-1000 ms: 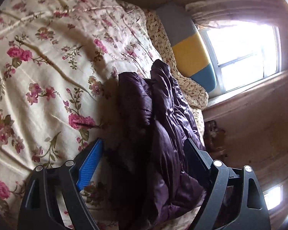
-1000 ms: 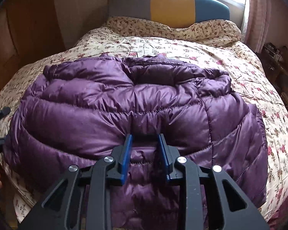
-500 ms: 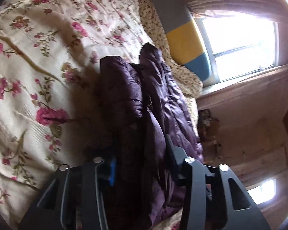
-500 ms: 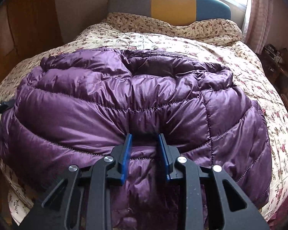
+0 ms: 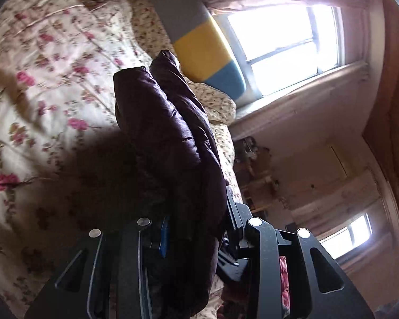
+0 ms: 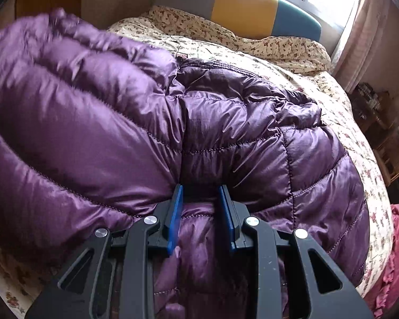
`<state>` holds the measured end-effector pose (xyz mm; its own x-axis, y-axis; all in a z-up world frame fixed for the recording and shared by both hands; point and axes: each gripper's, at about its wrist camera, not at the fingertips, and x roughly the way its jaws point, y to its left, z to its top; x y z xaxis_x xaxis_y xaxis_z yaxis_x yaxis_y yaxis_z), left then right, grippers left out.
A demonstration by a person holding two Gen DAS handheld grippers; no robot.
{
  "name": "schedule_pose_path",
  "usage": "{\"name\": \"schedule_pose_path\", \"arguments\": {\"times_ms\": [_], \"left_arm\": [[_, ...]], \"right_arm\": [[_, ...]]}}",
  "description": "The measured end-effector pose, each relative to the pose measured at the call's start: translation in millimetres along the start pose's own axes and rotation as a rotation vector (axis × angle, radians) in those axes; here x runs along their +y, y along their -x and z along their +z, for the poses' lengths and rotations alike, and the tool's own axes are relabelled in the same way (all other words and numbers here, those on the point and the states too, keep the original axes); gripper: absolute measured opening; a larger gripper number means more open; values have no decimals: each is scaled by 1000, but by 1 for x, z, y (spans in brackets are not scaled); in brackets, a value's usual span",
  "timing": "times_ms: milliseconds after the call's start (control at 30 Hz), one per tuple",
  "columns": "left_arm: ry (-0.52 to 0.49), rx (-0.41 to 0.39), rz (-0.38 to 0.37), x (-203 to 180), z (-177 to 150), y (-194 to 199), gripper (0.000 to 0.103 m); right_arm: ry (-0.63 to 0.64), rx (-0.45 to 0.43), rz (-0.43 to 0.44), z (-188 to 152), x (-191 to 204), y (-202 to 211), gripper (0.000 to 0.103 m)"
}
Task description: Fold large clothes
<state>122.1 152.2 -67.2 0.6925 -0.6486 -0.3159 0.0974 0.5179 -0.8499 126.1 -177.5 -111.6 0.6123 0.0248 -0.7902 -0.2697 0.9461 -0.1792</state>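
Observation:
A purple quilted down jacket (image 6: 93,138) lies across a floral bed quilt (image 6: 359,133). Its left half is raised in a blurred bulge over the middle. My right gripper (image 6: 200,188) is shut on a fold of the jacket's near hem, with fabric bunched between the blue pads. In the left wrist view the jacket (image 5: 167,122) hangs edge-on as a dark ridge. My left gripper (image 5: 196,212) is closing on its thick edge, and the padding fills the gap between the jaws, lifted above the quilt (image 5: 40,79).
A grey, yellow and blue headboard (image 6: 242,8) stands behind the floral pillows, under a bright window (image 5: 279,45). A pink ruffled cloth (image 6: 396,252) lies at the bed's right edge. Cluttered shelves (image 6: 372,103) stand to the right of the bed.
My left gripper went from wide open to closed on the jacket's edge and rose with it. In the right wrist view the jacket's left side has lifted and swung toward the middle.

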Motion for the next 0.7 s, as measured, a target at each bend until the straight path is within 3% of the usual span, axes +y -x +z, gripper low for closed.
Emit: {"name": "schedule_pose_path", "arguments": {"times_ms": [300,467,500,567,633,700], "left_arm": [[-54,55,-43,-28,4,-24,33],[-86,100,-65,-48,6,-49,33],[-95,108,-67,-53,6,-54,33],[-115,125,-67,-63,8,-64,33],[-133,142,-68,-73,9,-75,33],[-149,159,-66,-81,8,-85,33]], "right_arm": [[61,-13,-68,-8,10,-12,26],[62,-4,-27,-3,1,-3,28],[53,0,-10,-2,-3,1,30],[33,-9,8,1,-13,11,50],[10,-36,8,-1,-26,26,57],[-17,-44,-5,-3,-41,37,57]]}}
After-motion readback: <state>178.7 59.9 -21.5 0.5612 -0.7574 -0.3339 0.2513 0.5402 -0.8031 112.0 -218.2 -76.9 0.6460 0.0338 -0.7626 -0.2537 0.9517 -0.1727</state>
